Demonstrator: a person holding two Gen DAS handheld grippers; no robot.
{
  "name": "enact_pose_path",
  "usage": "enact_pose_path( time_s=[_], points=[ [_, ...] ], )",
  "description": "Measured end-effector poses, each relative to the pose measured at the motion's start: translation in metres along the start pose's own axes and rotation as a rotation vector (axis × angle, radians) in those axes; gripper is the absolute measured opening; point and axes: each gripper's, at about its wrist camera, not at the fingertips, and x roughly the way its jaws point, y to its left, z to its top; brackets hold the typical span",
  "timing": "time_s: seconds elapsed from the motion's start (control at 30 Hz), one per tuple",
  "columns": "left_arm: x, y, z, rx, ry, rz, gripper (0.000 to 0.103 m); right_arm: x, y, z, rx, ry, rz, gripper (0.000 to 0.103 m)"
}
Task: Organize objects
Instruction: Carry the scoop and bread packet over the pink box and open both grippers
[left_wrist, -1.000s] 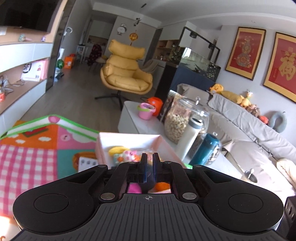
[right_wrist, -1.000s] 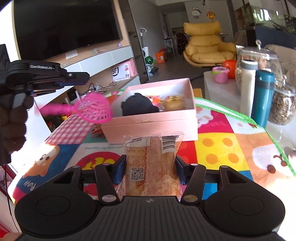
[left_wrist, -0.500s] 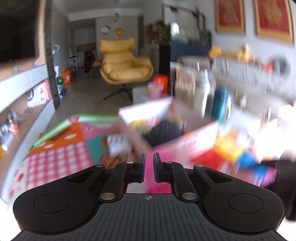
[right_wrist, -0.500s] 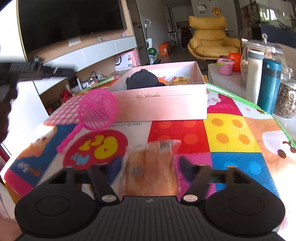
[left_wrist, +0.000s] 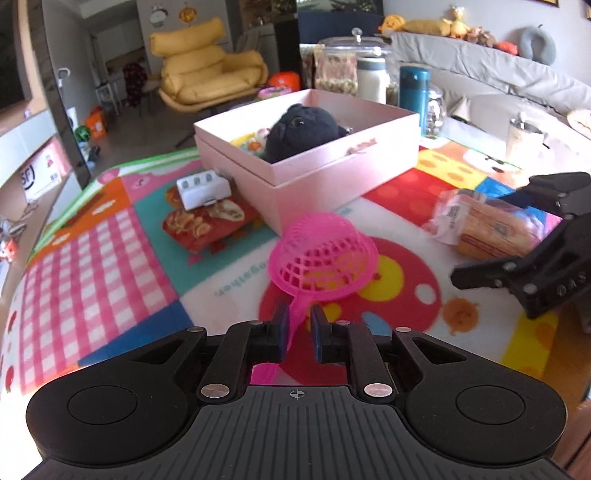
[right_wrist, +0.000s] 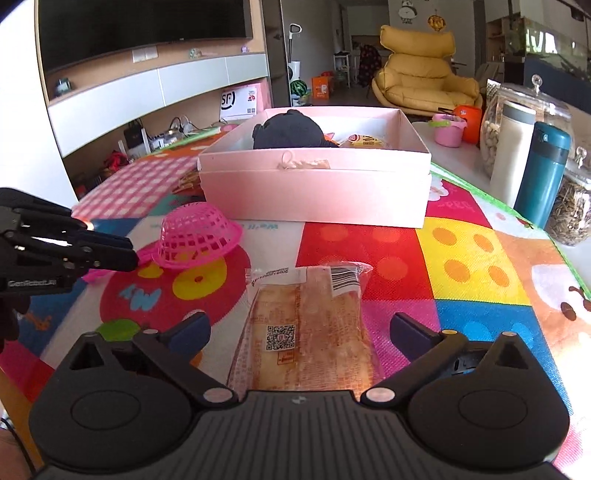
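Left gripper (left_wrist: 297, 330) up close: fingers (left_wrist: 280, 326) nearly together, pinching the thin handle of the pink sieve (left_wrist: 323, 256). Sieve bowl lies dome-up on the play mat (left_wrist: 110, 251) covering the desk, just ahead of the fingertips, on the big red circle.

Right gripper (right_wrist: 300, 328): fingers (right_wrist: 192, 326) spread wide, not clamping anything. Bread packet (right_wrist: 306, 332) lies flat on the mat between them, gap on both sides, QR label facing up, barcode end pointing away. From the left cam, same packet (left_wrist: 487, 230) sits toward the desk's right side w/ the right gripper's black arms around it.

Mid-desk: red snack bag (left_wrist: 207, 225) flat on the mat, left of the box, w/ a small white case (left_wrist: 203, 188) resting at its far end, touching the box corner or just beside it, can't tell which.

Farther back: pink box (right_wrist: 314, 188), open-topped, near the desk's far edge. Inside it a black plush toy (left_wrist: 301, 131) pokes above the rim, yellow-wrapped item (right_wrist: 364, 140) beside it, other small bits too hidden to name.

Beyond, far right corner: teal bottle (right_wrist: 541, 173), white bottle (right_wrist: 511, 147), glass jars (right_wrist: 528, 107) in a cluster. Yellow armchair (right_wrist: 421, 83) well behind.
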Motion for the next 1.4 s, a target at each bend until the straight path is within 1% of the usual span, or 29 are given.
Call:
enact_pose_path(
  time_s=[0.1, 0.17, 0.23, 0.37, 0.47, 0.5, 0.53, 0.6, 0.67, 0.77, 0.87, 0.93, 1.0, 1.07, 1.13, 1.2, 1.27, 1.33, 1.4],
  points=[
    [0.002, 0.005, 0.004, -0.002, 0.008, -0.010, 0.016, 0.002, 0.001, 0.000, -0.008, 0.005, -0.007, 0.103],
    [0.005, 0.007, 0.006, 0.005, 0.015, -0.006, 0.021, 0.002, 0.001, 0.000, -0.010, 0.007, -0.010, 0.103],
    [0.009, 0.008, 0.008, 0.017, 0.036, -0.004, 0.029, 0.002, 0.002, 0.000, -0.013, 0.007, -0.011, 0.103],
    [0.013, 0.008, 0.011, 0.053, 0.052, -0.030, 0.026, 0.001, 0.002, 0.000, -0.012, 0.006, -0.011, 0.103],
    [0.015, 0.010, 0.014, 0.043, 0.063, -0.047, 0.024, 0.001, 0.001, 0.000, -0.009, 0.006, -0.008, 0.103],
    [0.015, 0.009, 0.014, 0.043, 0.063, -0.043, 0.024, 0.000, 0.000, 0.001, -0.004, 0.003, -0.008, 0.101],
    [0.015, 0.007, 0.014, 0.046, 0.062, -0.036, 0.024, -0.002, 0.000, 0.001, 0.003, -0.003, -0.015, 0.095],
    [0.013, 0.001, 0.012, 0.051, 0.057, -0.026, 0.021, -0.008, -0.001, 0.003, 0.009, -0.014, -0.024, 0.055],
    [0.009, -0.007, 0.010, 0.063, 0.055, -0.026, 0.016, -0.014, -0.003, 0.006, 0.026, -0.009, -0.010, 0.055],
    [0.000, -0.019, 0.006, 0.054, 0.049, -0.039, 0.016, -0.023, -0.003, 0.008, 0.018, -0.026, -0.017, 0.054],
    [-0.011, -0.023, 0.005, -0.007, 0.053, -0.067, 0.016, -0.032, -0.005, 0.010, 0.013, -0.051, -0.013, 0.054],
    [-0.022, -0.021, 0.013, -0.060, 0.029, -0.079, 0.016, -0.037, -0.007, 0.010, 0.012, -0.079, -0.018, 0.054],
    [-0.036, -0.015, 0.030, -0.123, -0.016, -0.098, 0.016, -0.040, -0.010, 0.010, 0.025, -0.097, -0.014, 0.055],
    [-0.046, -0.010, 0.057, -0.171, -0.070, -0.115, 0.016, -0.041, -0.013, 0.010, 0.039, -0.108, -0.007, 0.055],
    [-0.046, -0.005, 0.088, -0.236, -0.125, -0.113, 0.016, -0.040, -0.015, 0.009, 0.053, -0.116, 0.003, 0.055],
    [-0.030, 0.002, 0.119, -0.332, -0.165, -0.103, 0.016, -0.039, -0.017, 0.008, 0.068, -0.119, 0.016, 0.055],
    [-0.003, 0.006, 0.146, -0.428, -0.192, -0.078, 0.016, -0.039, -0.018, 0.007, 0.078, -0.121, 0.021, 0.054],
    [0.029, 0.007, 0.167, -0.528, -0.220, -0.070, 0.016, -0.039, -0.021, 0.006, 0.082, -0.124, 0.021, 0.054],
    [0.064, 0.005, 0.181, -0.633, -0.207, -0.061, 0.016, -0.039, -0.023, 0.005, 0.083, -0.126, 0.011, 0.054]
  ],
)
